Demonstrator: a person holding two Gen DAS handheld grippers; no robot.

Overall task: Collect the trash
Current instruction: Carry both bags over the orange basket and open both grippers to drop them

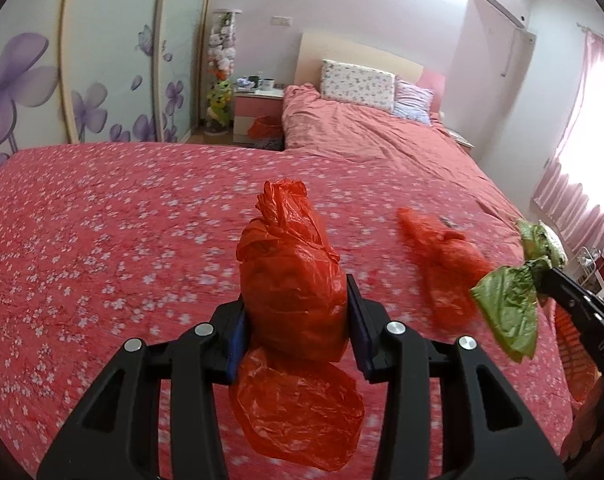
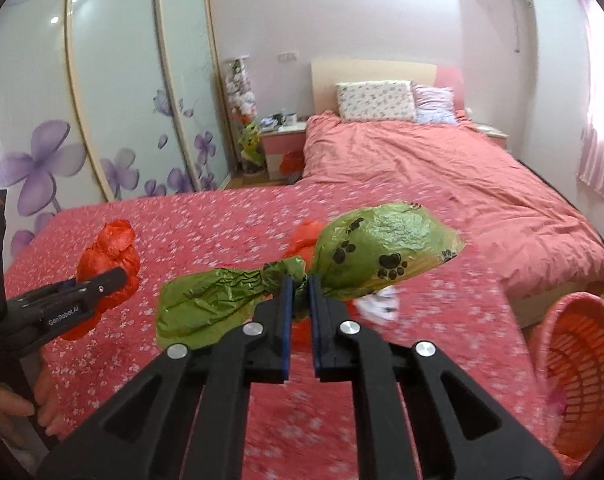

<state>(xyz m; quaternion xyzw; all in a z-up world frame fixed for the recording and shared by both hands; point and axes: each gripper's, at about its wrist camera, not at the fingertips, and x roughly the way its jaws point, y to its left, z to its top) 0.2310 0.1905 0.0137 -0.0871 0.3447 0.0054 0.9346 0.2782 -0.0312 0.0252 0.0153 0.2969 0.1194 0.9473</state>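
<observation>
Red and green knotted bags, one pinched in each gripper above the bedspread.
The left gripper (image 1: 296,312) clamps the red bag (image 1: 292,276) part-open; the right gripper (image 2: 300,296) squeezes the green bag (image 2: 381,256) at its knot; an orange basket (image 2: 581,372) sits right of it.

Bright daylight from the blown-out window (image 1: 593,120) at right, motion-blurred bedspread (image 1: 102,240), dark fisheye-bent corners.

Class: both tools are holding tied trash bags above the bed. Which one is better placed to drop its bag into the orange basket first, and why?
Right. The right tool, pinching the green paw-print bag, has the orange basket just to its right beside the bed; the left tool with the red bag is farther away.
</observation>
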